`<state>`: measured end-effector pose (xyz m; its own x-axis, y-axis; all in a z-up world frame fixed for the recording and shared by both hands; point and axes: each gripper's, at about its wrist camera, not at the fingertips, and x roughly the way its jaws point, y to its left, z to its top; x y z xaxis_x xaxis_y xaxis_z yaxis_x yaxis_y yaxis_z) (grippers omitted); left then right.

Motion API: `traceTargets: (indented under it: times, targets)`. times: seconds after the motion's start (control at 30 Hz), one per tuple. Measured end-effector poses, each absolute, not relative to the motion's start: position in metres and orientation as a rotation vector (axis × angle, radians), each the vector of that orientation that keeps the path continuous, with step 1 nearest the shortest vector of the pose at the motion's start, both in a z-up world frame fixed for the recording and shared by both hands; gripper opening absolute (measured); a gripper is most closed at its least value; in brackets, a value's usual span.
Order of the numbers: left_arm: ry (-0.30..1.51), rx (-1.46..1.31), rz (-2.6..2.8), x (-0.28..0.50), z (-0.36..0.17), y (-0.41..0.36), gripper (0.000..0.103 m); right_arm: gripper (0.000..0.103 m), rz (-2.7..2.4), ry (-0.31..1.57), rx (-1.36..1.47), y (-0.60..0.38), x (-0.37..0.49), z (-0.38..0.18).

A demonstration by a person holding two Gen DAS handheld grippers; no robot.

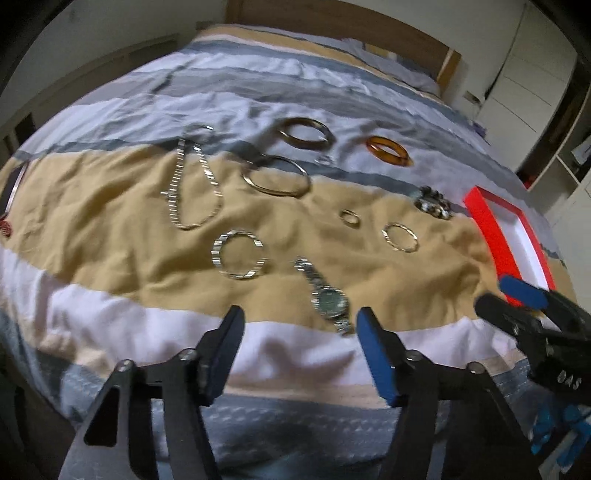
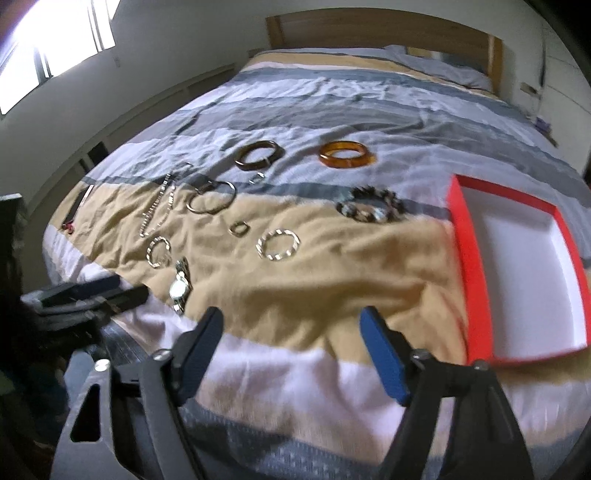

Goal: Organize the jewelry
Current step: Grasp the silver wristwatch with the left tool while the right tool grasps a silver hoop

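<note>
Silver-banded, the watch (image 1: 327, 295) lies on the bed (image 1: 110, 229) just ahead of your left gripper (image 1: 299, 325), its long axis running away from you, beside the right-hand finger. Both grippers' fingers stand parted and empty; your right gripper (image 2: 291, 332) is nearer the red box (image 2: 469, 266).

A big bed with a striped cover (image 2: 332, 107) of grey, white and tan cloth fills the room. A brown wooden headboard (image 2: 369, 29) stands at its far end. A grey pillow (image 2: 436, 61) lies by it. A bright window (image 2: 40, 40) shines on the left wall.
</note>
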<state>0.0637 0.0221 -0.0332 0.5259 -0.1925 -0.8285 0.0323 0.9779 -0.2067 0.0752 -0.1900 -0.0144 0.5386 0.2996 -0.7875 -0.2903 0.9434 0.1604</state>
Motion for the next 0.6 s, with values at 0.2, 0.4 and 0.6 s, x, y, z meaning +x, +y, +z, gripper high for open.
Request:
traceTargets:
  times: [0.2,0.4,0.6]
  targets:
    - [1.043,-0.190,-0.141,0.080,-0.047,0.013,0.055,0.050,0.470,0.950,0.028,-0.179,0.113,-0.019]
    - [1.076,-0.190,-0.128,0.090,-0.060,0.011,0.055,0.050,0.561,0.990,0.017,-0.162,0.147,-0.040]
    - [1.088,-0.156,-0.118,0.096,-0.067,0.003,0.047,0.051,0.591,1.012,-0.013,-0.152,0.165,-0.058]
